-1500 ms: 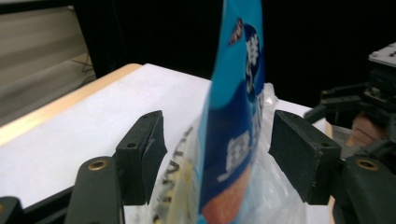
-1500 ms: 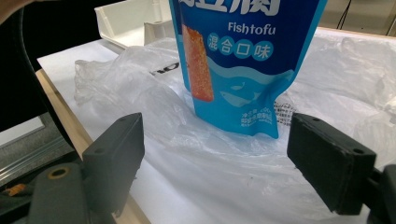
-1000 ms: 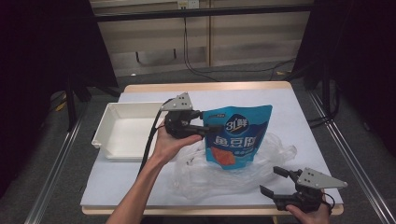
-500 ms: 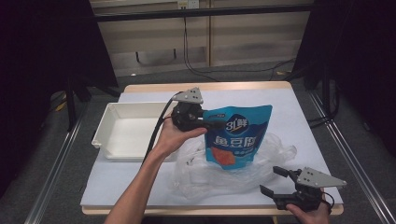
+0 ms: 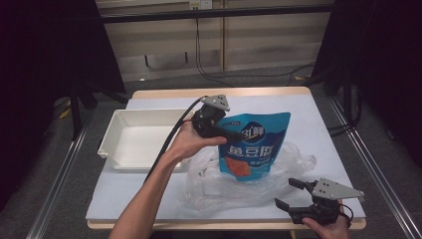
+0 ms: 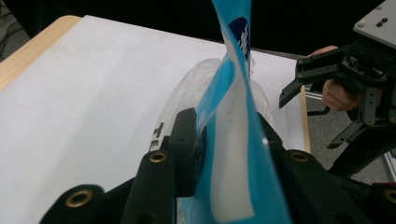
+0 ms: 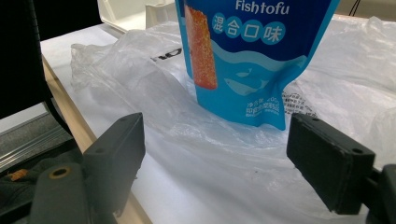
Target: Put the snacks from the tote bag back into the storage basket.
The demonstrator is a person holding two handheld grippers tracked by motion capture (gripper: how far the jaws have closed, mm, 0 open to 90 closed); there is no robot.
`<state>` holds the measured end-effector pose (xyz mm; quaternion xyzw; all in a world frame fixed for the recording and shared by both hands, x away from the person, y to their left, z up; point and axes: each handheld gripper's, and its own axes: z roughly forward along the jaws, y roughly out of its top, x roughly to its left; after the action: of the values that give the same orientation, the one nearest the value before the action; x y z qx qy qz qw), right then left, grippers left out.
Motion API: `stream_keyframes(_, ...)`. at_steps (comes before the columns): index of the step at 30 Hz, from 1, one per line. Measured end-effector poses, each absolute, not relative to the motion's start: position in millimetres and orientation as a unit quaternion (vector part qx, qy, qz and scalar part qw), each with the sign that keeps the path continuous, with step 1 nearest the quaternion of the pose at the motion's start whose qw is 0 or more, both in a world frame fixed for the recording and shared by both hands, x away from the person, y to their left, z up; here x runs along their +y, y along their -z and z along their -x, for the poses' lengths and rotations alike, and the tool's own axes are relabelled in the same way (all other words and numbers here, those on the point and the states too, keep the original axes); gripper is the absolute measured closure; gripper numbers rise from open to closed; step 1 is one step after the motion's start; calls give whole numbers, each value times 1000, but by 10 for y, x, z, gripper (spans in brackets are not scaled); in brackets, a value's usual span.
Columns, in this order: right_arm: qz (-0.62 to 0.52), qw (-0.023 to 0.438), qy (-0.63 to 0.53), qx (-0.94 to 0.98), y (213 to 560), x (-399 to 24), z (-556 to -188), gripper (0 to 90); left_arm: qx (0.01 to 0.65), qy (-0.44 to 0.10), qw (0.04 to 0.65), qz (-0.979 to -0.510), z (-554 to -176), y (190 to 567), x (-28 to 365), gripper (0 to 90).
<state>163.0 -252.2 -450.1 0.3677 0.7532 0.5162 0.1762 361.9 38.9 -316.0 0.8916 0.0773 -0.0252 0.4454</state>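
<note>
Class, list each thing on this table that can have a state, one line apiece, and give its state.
Blue fish tofu snack pouch: held upright by its top edge, bottom on the plastic bag.
Clear crumpled plastic bag: lying flat on the table, under the pouch.
White rectangular plastic tray: empty.
Left tool: has just been closing, now shut on the pouch.
Right tool: open, holding nothing.

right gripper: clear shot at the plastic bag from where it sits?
Probably yes. The right gripper is open, its fingers aimed at the clear plastic bag lying flat just ahead, with nothing between. The blue pouch, clamped upright by the left gripper, stands farther back on the bag.
</note>
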Motion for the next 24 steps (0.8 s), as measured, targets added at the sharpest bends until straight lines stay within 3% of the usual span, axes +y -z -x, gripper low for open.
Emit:
stream_keyframes(6,-365,172,-517,755,4504,-2524,-1636,202,69,33,442,-894,-3640,3190,365,873)
stream_keyframes(14,-365,173,-515,756,4507,-2506,-1641,203,71,30,432,-898,-3638,3273,341,787)
stream_keyframes(24,-366,172,-513,757,4507,-2510,-1636,206,66,36,428,-901,-3637,3277,316,888)
